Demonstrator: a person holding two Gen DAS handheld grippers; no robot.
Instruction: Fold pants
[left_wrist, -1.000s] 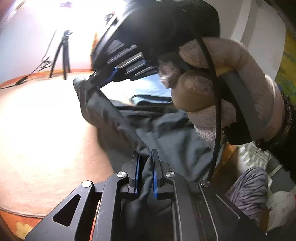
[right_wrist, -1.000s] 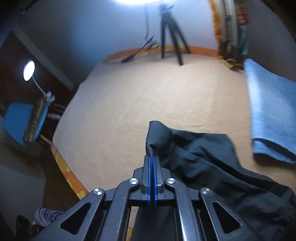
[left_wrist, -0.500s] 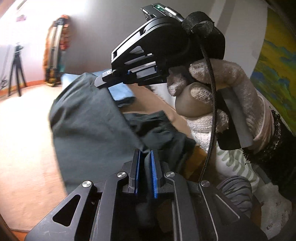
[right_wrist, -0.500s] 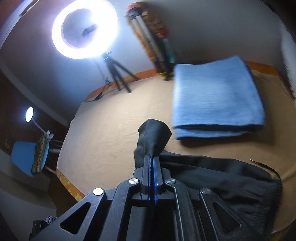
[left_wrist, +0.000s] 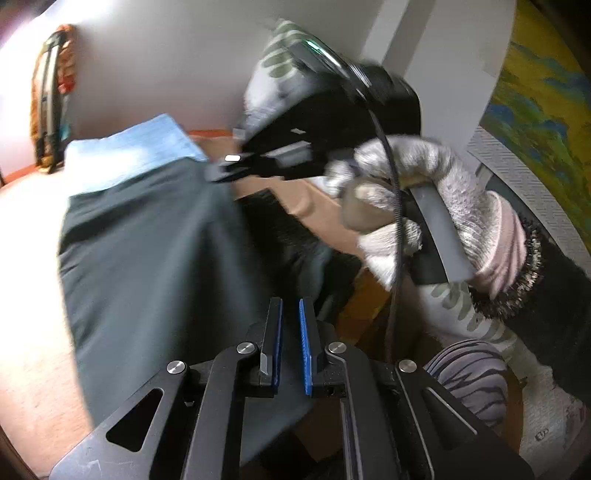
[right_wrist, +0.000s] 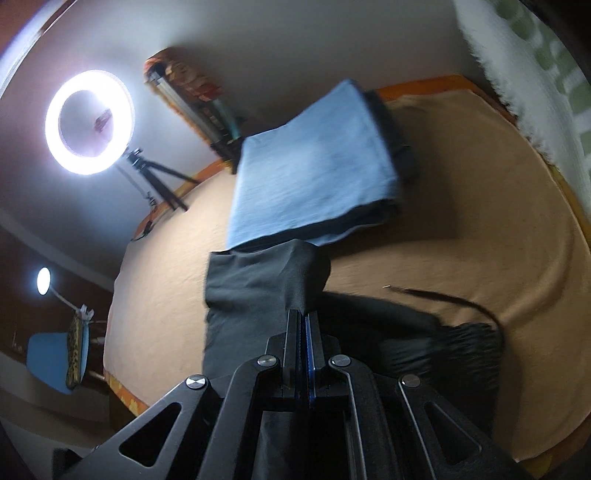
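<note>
The dark grey pants (left_wrist: 147, 258) hang stretched between my two grippers above the tan bed sheet (right_wrist: 461, 221). My left gripper (left_wrist: 290, 321) is shut on a fold of the pants at the bottom of the left wrist view. A gloved hand (left_wrist: 424, 206) holds my right gripper (left_wrist: 221, 171), which pinches the upper edge of the fabric. In the right wrist view my right gripper (right_wrist: 304, 317) is shut on a bunched corner of the pants (right_wrist: 251, 291). The rest of the pants trails down to the right in dark folds. Both views are blurred.
A folded light blue cloth (right_wrist: 314, 166) lies on the bed just beyond the pants, also in the left wrist view (left_wrist: 129, 155). A ring light (right_wrist: 88, 122) on a tripod (right_wrist: 159, 177) stands at the far left. A patterned pillow (right_wrist: 535, 74) sits at the right.
Both grippers have swung sideways with the pants in them, so the blue folded cloth now lies close ahead. The fabric between them hangs more spread out. Both grips are unchanged.
</note>
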